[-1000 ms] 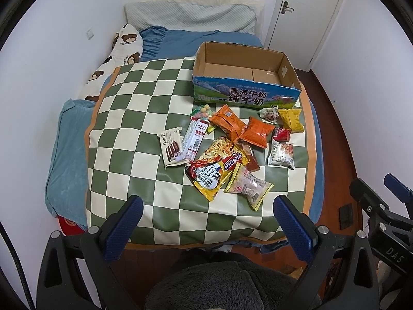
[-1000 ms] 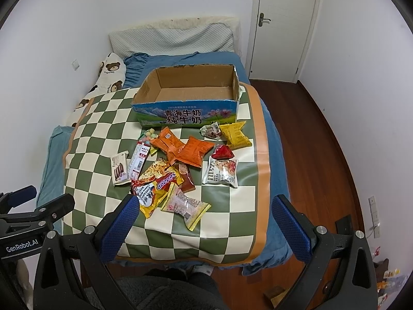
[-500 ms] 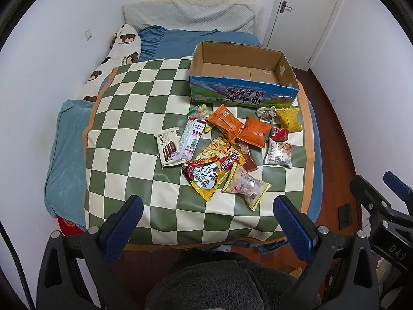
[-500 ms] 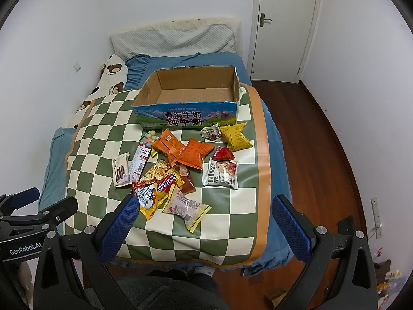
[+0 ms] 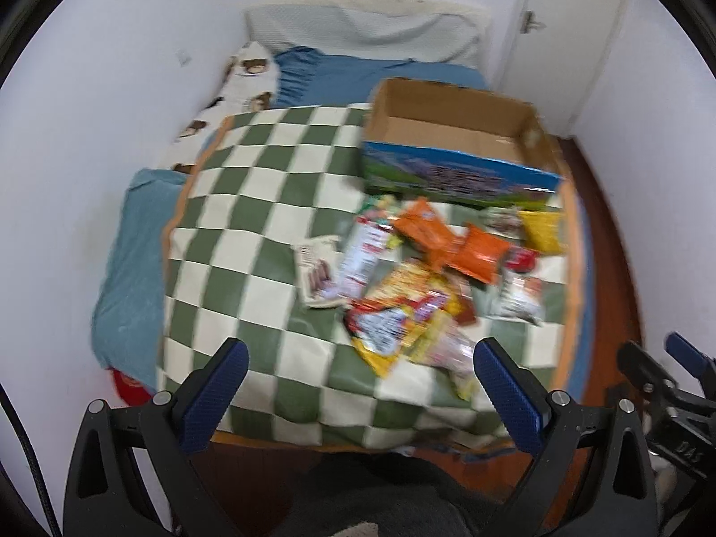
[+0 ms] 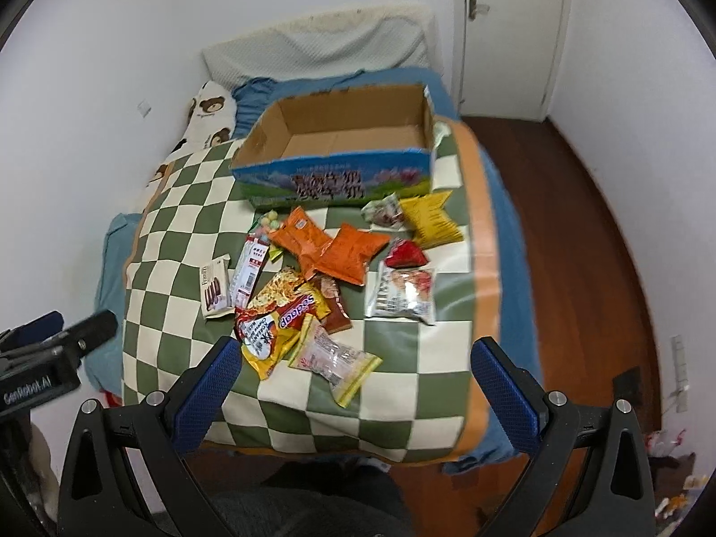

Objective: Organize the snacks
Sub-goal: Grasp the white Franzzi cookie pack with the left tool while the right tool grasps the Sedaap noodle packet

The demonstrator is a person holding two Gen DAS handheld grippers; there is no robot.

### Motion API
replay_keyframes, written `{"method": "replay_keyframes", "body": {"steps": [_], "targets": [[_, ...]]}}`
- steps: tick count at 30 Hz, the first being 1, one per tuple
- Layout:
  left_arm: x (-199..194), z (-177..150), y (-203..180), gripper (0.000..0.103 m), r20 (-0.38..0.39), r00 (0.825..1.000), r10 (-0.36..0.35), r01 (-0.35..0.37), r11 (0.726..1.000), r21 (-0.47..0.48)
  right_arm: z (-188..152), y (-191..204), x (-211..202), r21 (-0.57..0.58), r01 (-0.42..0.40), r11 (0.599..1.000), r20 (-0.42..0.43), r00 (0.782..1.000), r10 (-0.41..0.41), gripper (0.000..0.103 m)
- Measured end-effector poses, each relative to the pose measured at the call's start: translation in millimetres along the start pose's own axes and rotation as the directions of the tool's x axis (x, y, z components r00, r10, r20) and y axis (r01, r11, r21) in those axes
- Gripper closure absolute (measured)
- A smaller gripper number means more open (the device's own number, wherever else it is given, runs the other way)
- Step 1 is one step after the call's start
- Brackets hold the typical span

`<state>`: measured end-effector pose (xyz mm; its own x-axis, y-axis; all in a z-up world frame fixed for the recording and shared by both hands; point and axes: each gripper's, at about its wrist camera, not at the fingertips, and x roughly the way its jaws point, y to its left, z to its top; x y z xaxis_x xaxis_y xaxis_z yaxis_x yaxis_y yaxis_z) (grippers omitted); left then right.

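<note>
Several snack packets lie in a loose pile on the green-and-cream checked cloth (image 6: 179,241): two orange bags (image 6: 340,246), a yellow bag (image 6: 432,219), a Sedaap noodle pack (image 6: 277,317), a clear candy bag (image 6: 335,360) and a white wafer pack (image 6: 214,286). An empty open cardboard box (image 6: 340,152) stands behind them. My left gripper (image 5: 358,385) is open and empty above the cloth's near edge. My right gripper (image 6: 353,380) is open and empty, just short of the pile. The pile (image 5: 425,277) and box (image 5: 452,152) also show blurred in the left wrist view.
The cloth covers a bed with blue bedding (image 6: 112,264), a bear-print pillow (image 6: 210,112) and a white pillow (image 6: 322,44) at the head. White walls close in on the left. Wooden floor (image 6: 595,232) and a white door (image 6: 510,31) lie to the right.
Both grippers have moved forward and down toward the bed, so the snacks and box look larger. The left view is motion-blurred. Nothing has been picked up.
</note>
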<state>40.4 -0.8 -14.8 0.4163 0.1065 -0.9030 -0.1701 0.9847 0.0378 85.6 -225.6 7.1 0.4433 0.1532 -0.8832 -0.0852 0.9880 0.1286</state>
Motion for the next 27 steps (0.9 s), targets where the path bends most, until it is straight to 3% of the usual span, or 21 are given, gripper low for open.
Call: {"method": "replay_keyframes", "body": {"steps": [6,9,12,19,23,27], "targets": [[68.3,16.8,9.8,0.000,-0.010,0.983,0.182,-0.180,0.978,0.103,15.1,-0.7,87.7,-0.029,-0.051,0.998,-0.095,0.994,0.048,0.000],[109.0,21.8,18.4,0.000,-0.070,0.974,0.217,-0.204,0.966,0.159,17.4,1.9,134.8,0.011,-0.076,0.997,-0.182,0.980,0.077,0.000],[145.4,27.1,31.9,0.000,-0.137,0.962,0.236,-0.216,0.965,0.149,15.5,11.7,178.0,0.117,-0.139,0.983,-0.257,0.952,0.165,0.000],[206.7,38.1,66.1,0.000,-0.251,0.942,0.223,-0.200,0.973,0.113,7.4,58.8,277.5,0.340,-0.097,0.935,-0.384,0.894,0.232,0.002],[237.1,42.3,92.3,0.000,-0.322,0.932,0.165,-0.159,0.986,0.045,6.8,86.6,321.8,0.365,-0.005,0.931,-0.444,0.878,0.179,0.003],[272.3,48.3,106.9,0.000,-0.395,0.917,0.058,-0.075,0.997,-0.029,7.3,110.5,355.7,0.355,0.088,0.931,-0.486,0.868,0.103,0.005]]}}
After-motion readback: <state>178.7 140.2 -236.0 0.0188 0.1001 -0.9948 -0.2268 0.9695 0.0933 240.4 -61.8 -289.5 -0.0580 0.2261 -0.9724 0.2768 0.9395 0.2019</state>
